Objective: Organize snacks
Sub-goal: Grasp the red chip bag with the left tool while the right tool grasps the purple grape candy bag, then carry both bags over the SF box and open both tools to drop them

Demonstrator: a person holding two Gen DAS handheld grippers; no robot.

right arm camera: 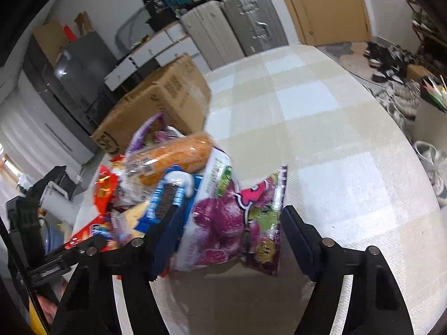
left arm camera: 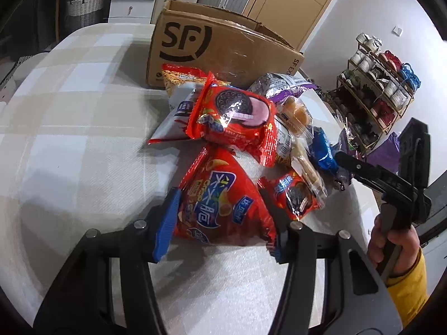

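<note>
Black hand-held gripper (left arm camera: 220, 223) arms, blue ribbed pads (left arm camera: 166, 224), silver screws, yellow sleeve (left arm camera: 409, 282).

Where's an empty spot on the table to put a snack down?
The checked cloth is bare left of the snack pile and box. In the right wrist view it is also bare right of the grape bag. Crowded: the pile in front of the box.
</note>
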